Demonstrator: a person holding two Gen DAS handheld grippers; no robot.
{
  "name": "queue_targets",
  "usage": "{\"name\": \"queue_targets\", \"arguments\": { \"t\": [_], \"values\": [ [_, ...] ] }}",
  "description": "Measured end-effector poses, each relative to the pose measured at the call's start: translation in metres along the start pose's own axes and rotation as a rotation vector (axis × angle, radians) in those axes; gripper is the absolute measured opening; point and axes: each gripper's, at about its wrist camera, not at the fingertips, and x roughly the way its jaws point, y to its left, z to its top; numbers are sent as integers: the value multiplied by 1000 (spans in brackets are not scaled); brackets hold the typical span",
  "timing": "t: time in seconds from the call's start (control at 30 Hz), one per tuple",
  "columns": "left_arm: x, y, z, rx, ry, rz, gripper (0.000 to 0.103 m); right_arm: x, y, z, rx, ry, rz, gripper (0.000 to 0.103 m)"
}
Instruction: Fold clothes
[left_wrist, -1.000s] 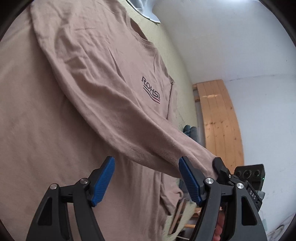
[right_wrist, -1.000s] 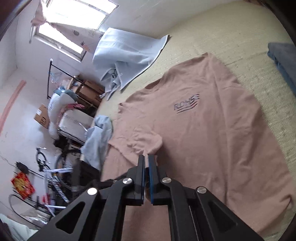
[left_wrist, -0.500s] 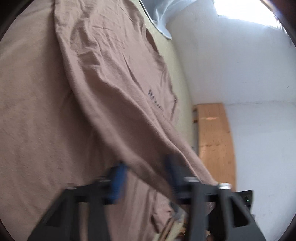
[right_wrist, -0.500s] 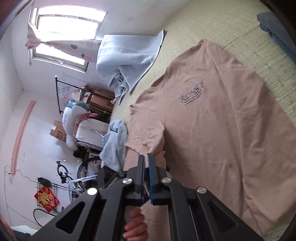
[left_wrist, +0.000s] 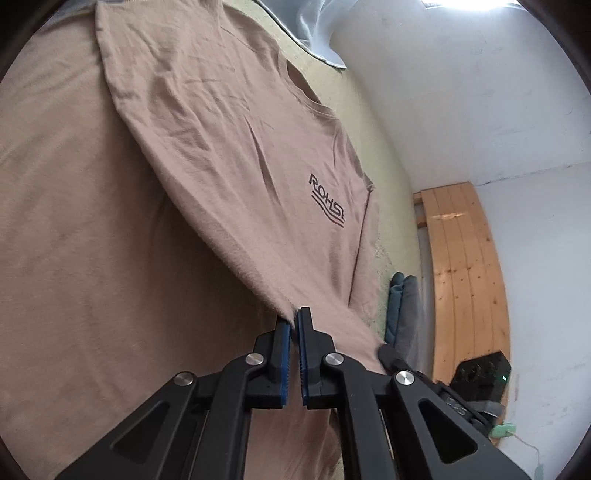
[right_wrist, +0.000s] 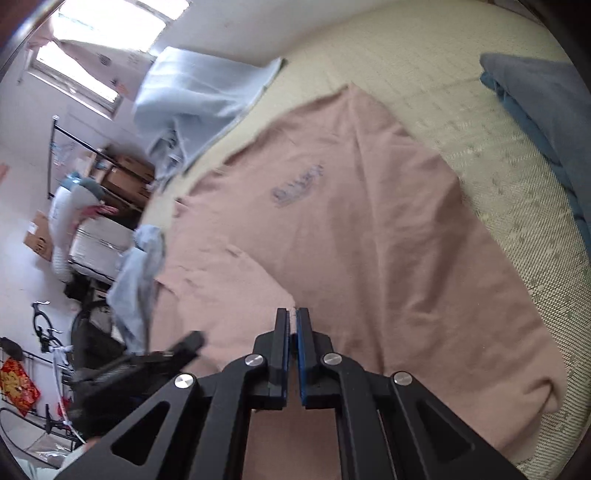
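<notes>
Left wrist view: the left gripper (left_wrist: 294, 325) at lower centre is clenched on a raised edge of the pink T-shirt (left_wrist: 221, 155), which spreads across the bed (left_wrist: 391, 206) and fills the left and middle of the frame. In the right wrist view the right gripper (right_wrist: 294, 325), also lower centre, is clamped on a thin edge of the same shirt.

Both holds look shallow, right at the cloth's edge, so I judge the fabric could slip out if either side is pulled harder or faster than the other. Uneven lifting would also skew the fold and bunch the printed chest.

Count: one pink T-shirt, two grippers, one folded blue-grey stack (right_wrist: 546, 96) at upper right, one pale blue garment (right_wrist: 207, 96) at upper left.
</notes>
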Motion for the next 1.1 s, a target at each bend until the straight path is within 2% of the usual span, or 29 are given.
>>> {"name": "queue_targets", "arguments": {
  "t": [0.03,0.2,0.33,0.37,0.43,0.5,0.57,0.6,0.73,0.93,1.03,1.1],
  "values": [
    [-1,-1,-1,6,1,16,3,4,-1,0,-11,2,-33,2],
    [4,13,-3,6,57,90,4,16,-13,3,1,-10,-76,4],
    [10,15,-2,18,78,147,7,15,-10,3,-37,-46,-123,6],
    [5,18,-4,27,74,154,8,14,-8,4,-55,-57,-156,11],
    [1,16,-4,56,47,180,19,11,-5,5,-85,-78,-214,18],
    [-3,13,-2,79,11,201,51,6,-8,8,-66,-88,-217,20],
    [-11,11,0,91,-39,204,60,0,-10,9,-48,-90,-217,31],
    [-14,10,1,100,-53,208,62,-4,-10,8,-42,-90,-221,31],
    [-14,4,-1,123,-31,180,62,-11,-12,4,-14,-66,-183,32],
    [13,1,-31,89,144,63,62,-8,-11,-2,-11,-33,-160,32],
    [28,0,-44,72,209,14,62,-4,-8,-4,-13,-13,-129,32],
    [33,-3,-44,68,220,-9,64,-1,-8,-5,-15,-3,-127,32]
  ]
}}
